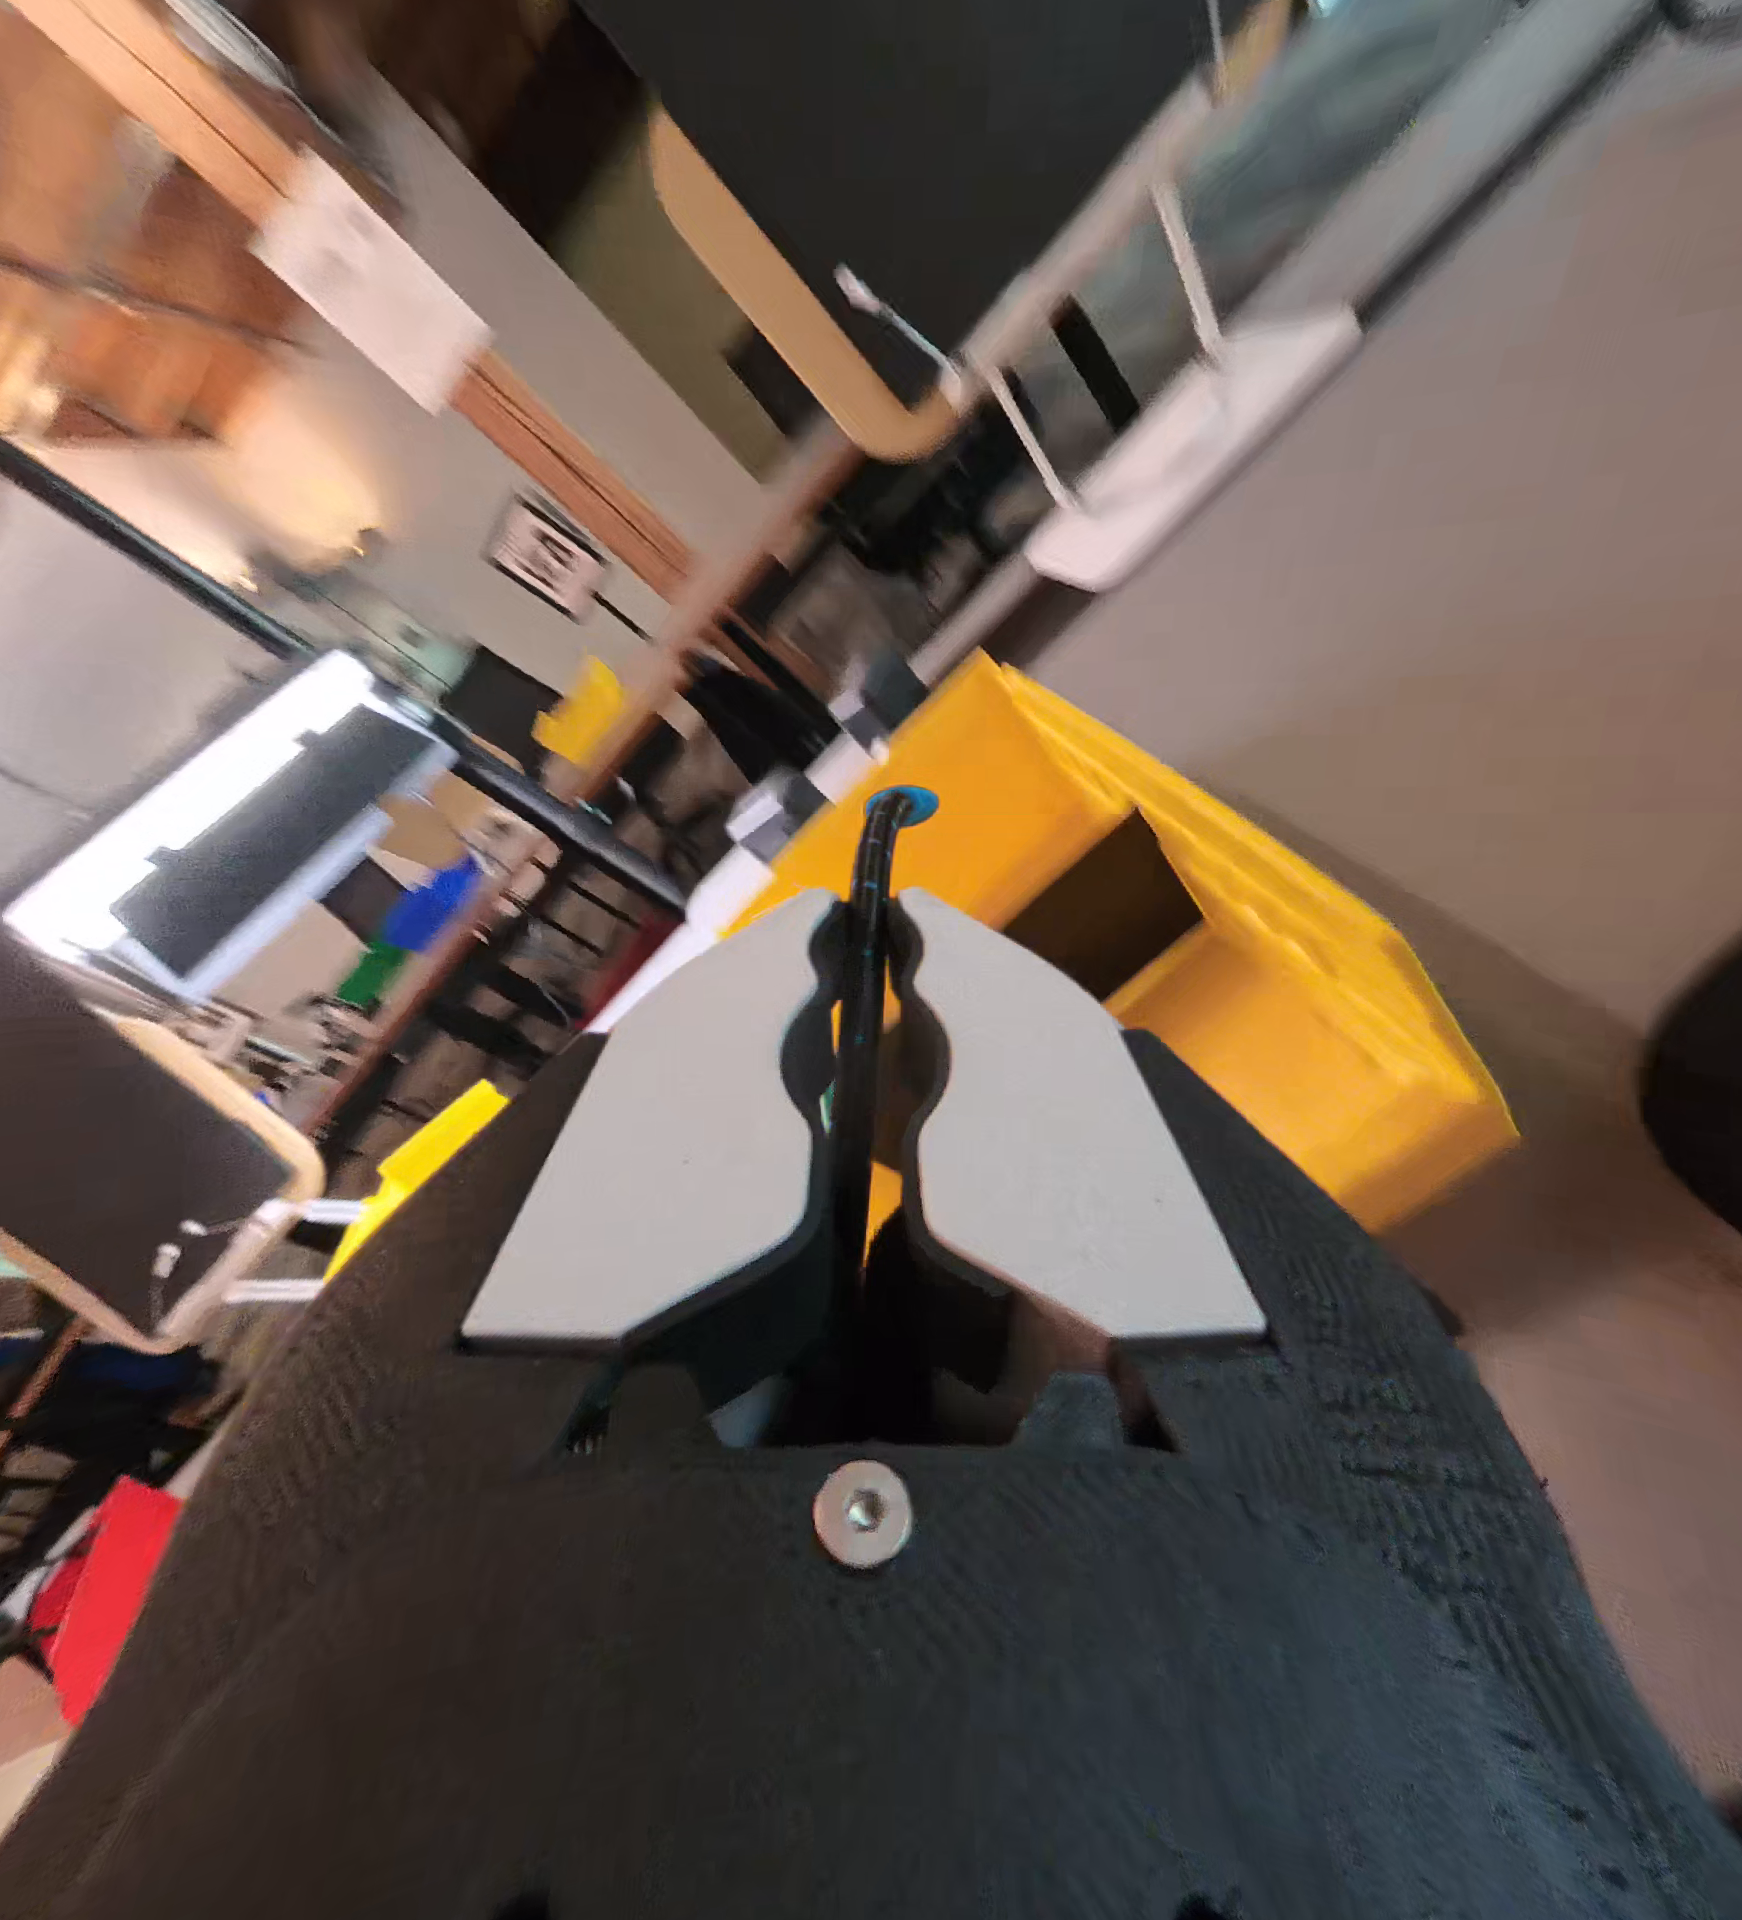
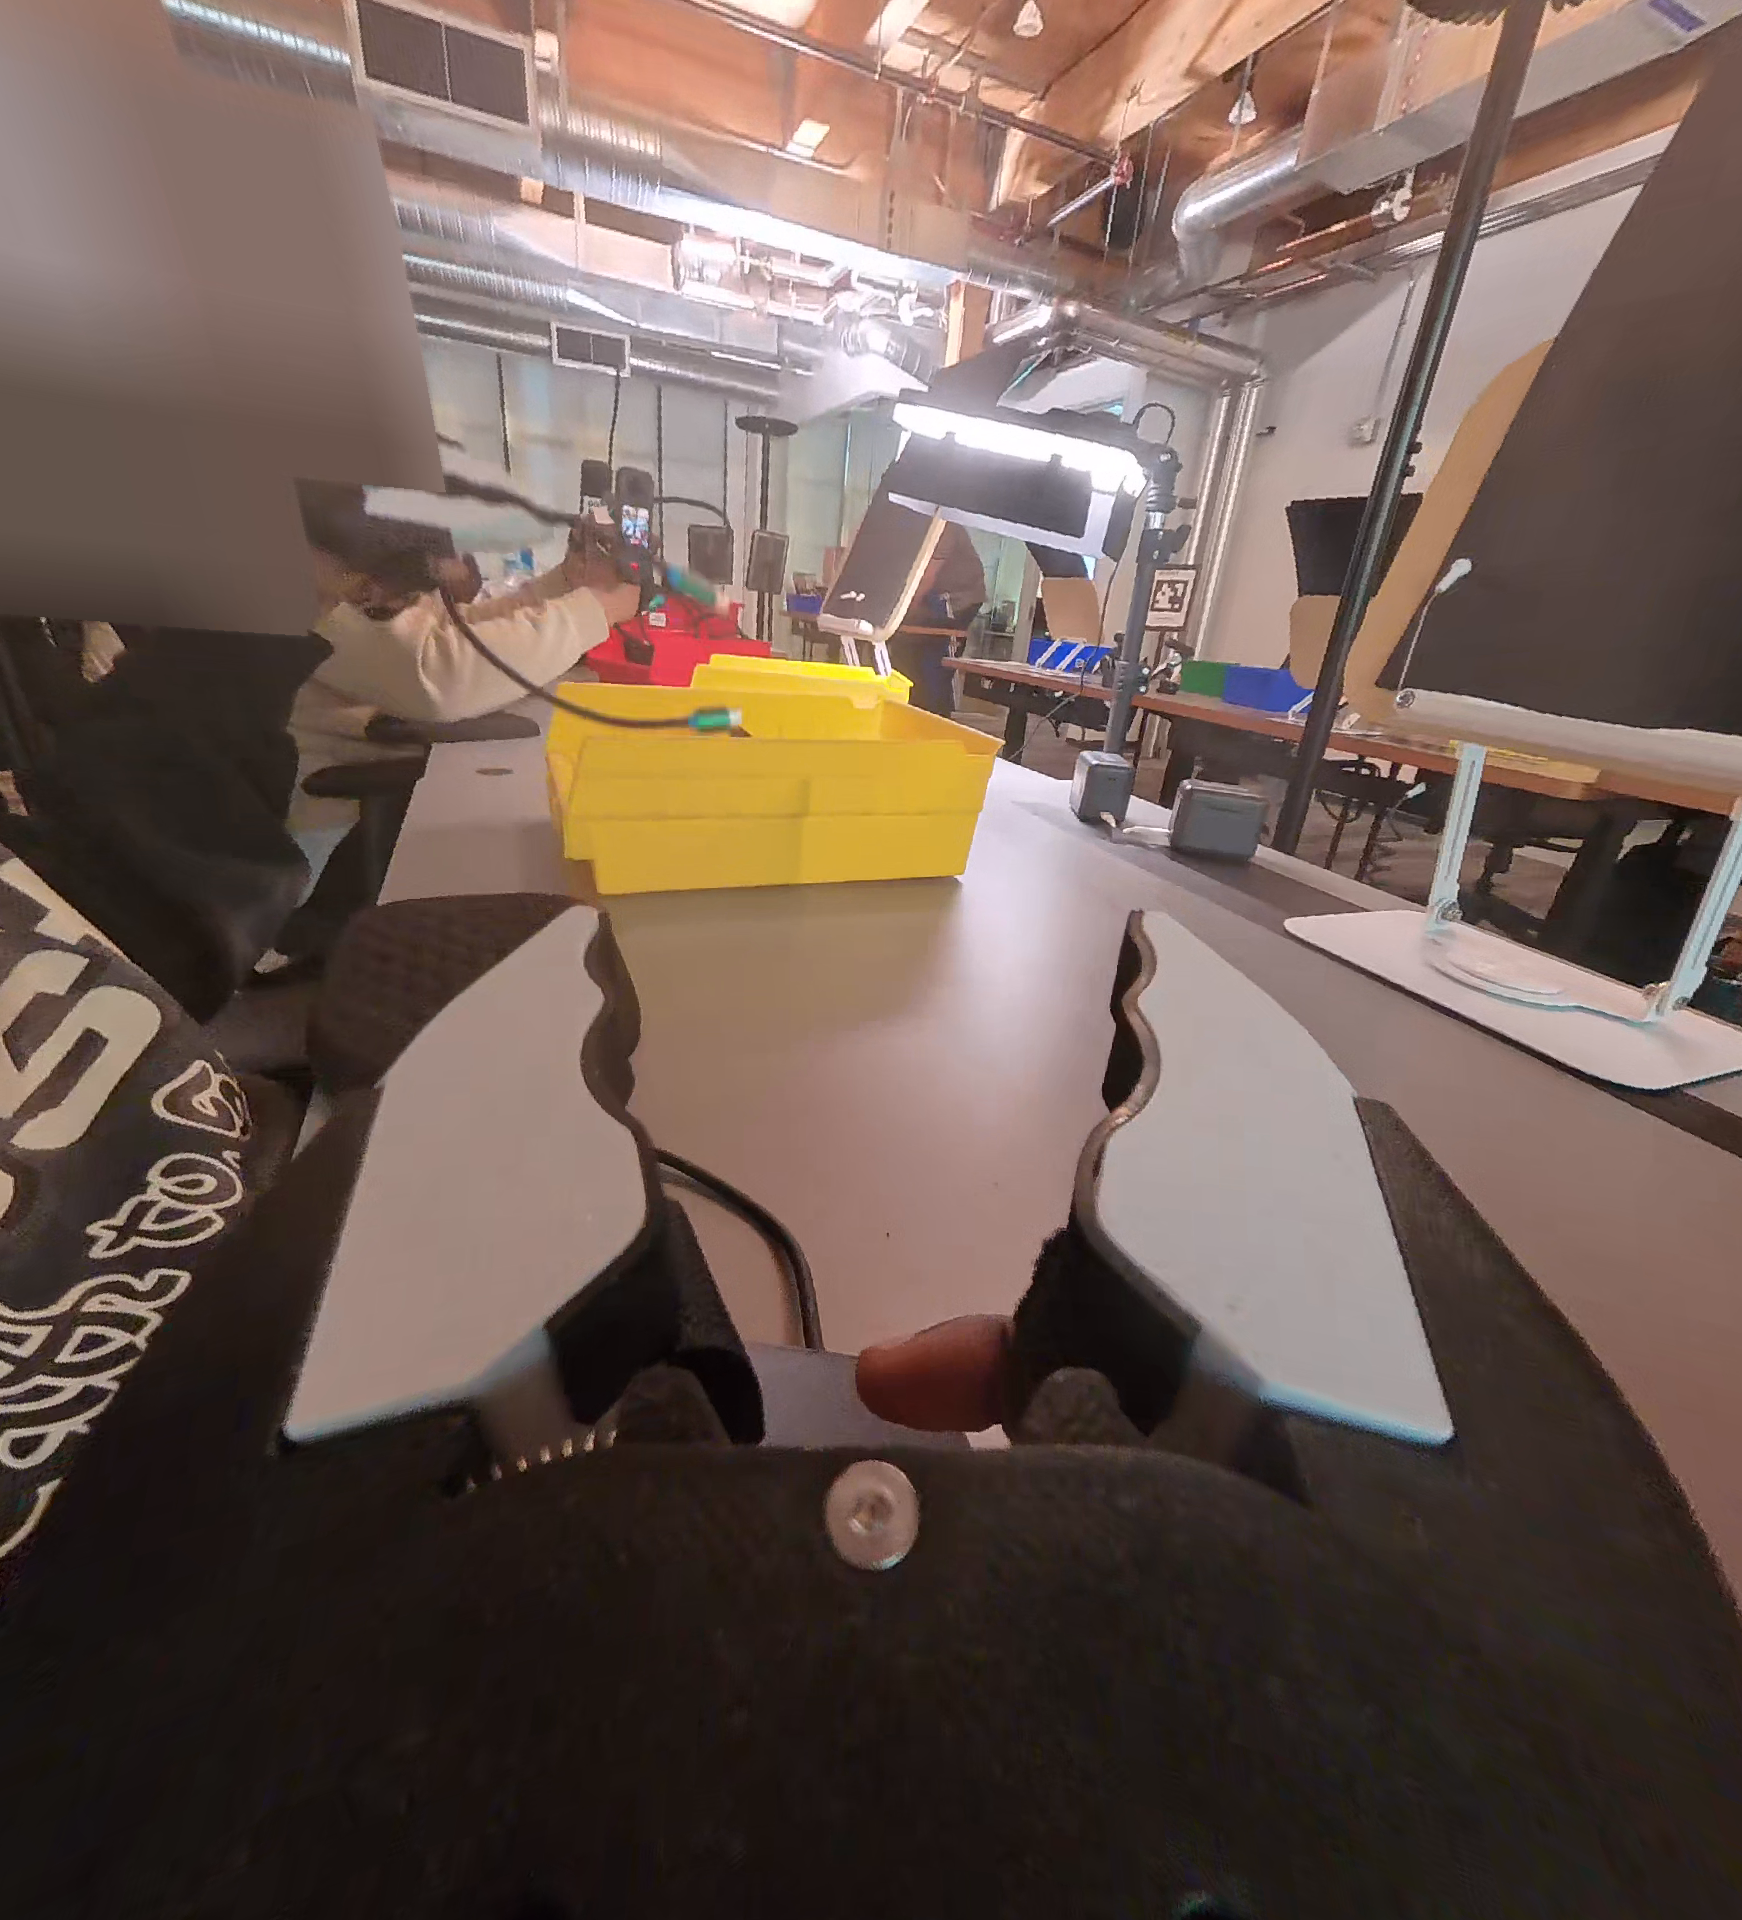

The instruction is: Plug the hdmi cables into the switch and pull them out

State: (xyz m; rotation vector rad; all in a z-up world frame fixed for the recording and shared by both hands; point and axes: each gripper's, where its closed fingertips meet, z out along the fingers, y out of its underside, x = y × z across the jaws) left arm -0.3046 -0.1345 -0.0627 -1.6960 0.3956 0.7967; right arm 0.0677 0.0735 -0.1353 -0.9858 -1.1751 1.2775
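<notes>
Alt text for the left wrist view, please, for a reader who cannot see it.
The left gripper is shut on a black cable that runs out past its tips toward a stack of yellow bins on a grey table. The picture is tilted and blurred.

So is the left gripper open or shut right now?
Shut. The left gripper has its grey fingers pinched on a thin black cable, above the yellow bin.

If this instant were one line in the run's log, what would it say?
left gripper: shut on black cable | right gripper: open, empty, above table | yellow bins: ahead | switch: not visible
</notes>
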